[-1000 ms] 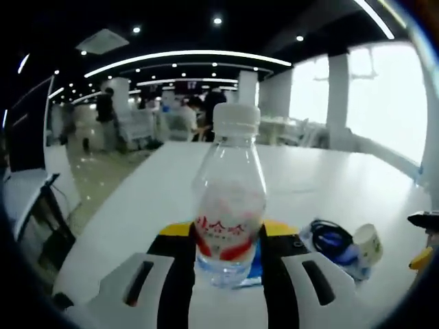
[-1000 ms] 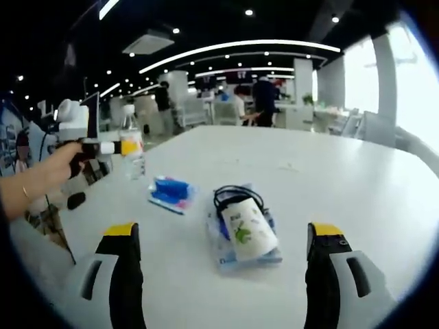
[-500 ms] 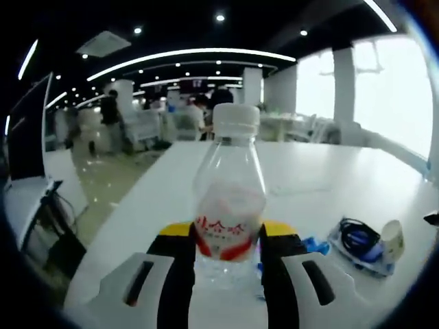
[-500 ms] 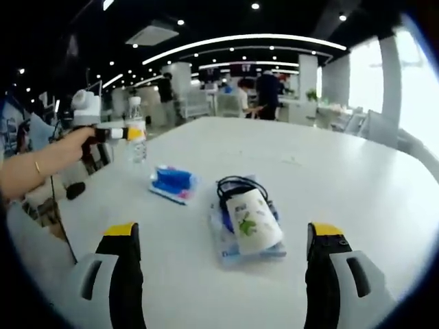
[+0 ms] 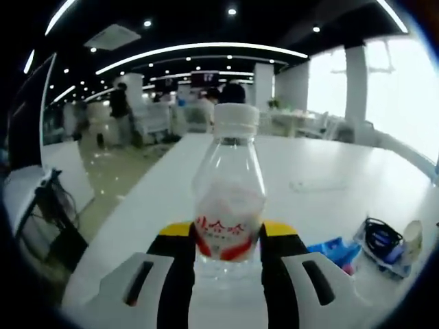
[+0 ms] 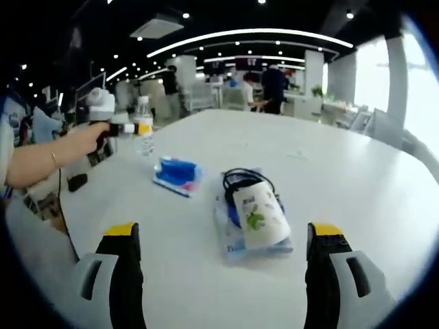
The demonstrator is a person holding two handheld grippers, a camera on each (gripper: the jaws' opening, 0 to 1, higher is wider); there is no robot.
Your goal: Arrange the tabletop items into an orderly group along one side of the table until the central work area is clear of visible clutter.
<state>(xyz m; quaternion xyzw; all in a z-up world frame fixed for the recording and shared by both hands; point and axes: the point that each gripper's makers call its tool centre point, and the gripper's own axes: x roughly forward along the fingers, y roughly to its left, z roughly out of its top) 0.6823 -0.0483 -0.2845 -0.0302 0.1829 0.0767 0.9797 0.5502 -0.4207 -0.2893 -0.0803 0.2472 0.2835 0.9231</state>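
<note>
The left gripper (image 5: 228, 257) has its jaws closed around the lower body of a clear plastic bottle (image 5: 228, 199) with a white cap and a red label, held upright near the table's (image 5: 302, 175) left edge; beyond that edge the floor drops away, with dark cables and a desk side close by. In the right gripper view the same bottle (image 6: 143, 132) shows at the far left of the table (image 6: 357, 185), gripped by the left gripper (image 6: 136, 128) in a person's hand (image 6: 90, 139). The right gripper (image 6: 223, 257) hangs above the near part of the table with its jaws spread wide and nothing between them. Ahead of it a paper cup (image 6: 260, 216) lies on its side on a flat clear packet (image 6: 241, 236), with a coiled black cable (image 6: 241, 179) at the packet's far end. Just left of that sits a blue packet (image 6: 175, 174), apart from the cup pile. The far and right stretches of the tabletop are bare white, leaving wide room.
</note>
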